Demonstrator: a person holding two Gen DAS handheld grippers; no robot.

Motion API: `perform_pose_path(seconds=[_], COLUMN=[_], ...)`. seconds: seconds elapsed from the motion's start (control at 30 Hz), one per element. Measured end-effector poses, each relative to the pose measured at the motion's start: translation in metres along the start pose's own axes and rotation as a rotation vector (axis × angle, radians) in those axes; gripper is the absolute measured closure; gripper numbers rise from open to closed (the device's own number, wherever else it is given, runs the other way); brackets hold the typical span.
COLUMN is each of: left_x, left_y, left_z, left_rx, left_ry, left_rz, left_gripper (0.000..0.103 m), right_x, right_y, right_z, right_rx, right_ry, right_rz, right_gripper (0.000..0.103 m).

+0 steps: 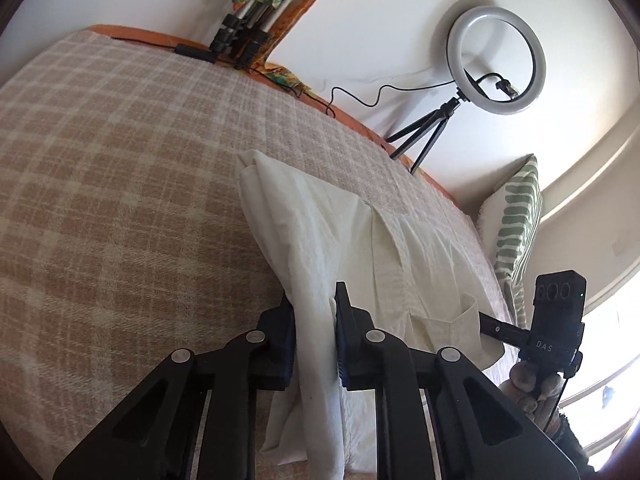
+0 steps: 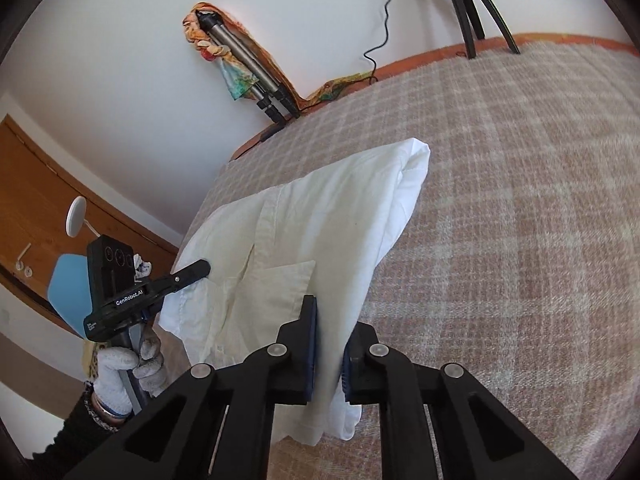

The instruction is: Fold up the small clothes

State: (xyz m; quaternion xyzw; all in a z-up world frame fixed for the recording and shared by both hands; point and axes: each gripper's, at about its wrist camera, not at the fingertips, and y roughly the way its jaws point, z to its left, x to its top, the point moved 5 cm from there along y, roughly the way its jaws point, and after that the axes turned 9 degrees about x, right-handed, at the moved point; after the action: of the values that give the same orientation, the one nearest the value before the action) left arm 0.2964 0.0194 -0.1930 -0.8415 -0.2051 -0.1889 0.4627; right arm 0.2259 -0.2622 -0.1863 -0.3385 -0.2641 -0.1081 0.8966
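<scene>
A: What is your left gripper [image 1: 314, 312] doing?
B: Its fingers pinch a bunched edge of the white shirt [image 1: 320, 236], lifted off the plaid blanket [image 1: 120, 200].
A: And your right gripper [image 2: 330, 336]?
B: It's clamped on another fold of that shirt, so the cloth hangs between both grippers over the bed, far end trailing toward the ring light [image 1: 496, 60].

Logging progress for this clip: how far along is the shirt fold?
Done: the white shirt looks doubled over, one folded end resting on the plaid blanket. In hand: the left gripper and right gripper are each shut on a bunched edge, with the near end raised and the chest pocket showing. Left: lay it flat and finish the folds; no neat stack yet.
</scene>
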Motion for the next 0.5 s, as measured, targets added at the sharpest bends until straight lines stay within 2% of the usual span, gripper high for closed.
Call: perform_pose_path(seconds=[0.2,0.5], left_x=[0.012,0.037], left_y=[-0.012,0.011], left_z=[-0.035,-0.115], left_rx=[-0.020,-0.092], left_ry=[0.067,0.143], left_rz=[-0.037,-0.043], left_gripper=[0.090,0.090], right_x=[0.017,0.053], right_y=[-0.029,-0.099], right_z=[0.021,0.008], right_rx=[-0.052,-0.174], right_ry=[-0.098,-0.178], right_rz=[-0.037,-0.095], right_gripper=[0.096,0.096])
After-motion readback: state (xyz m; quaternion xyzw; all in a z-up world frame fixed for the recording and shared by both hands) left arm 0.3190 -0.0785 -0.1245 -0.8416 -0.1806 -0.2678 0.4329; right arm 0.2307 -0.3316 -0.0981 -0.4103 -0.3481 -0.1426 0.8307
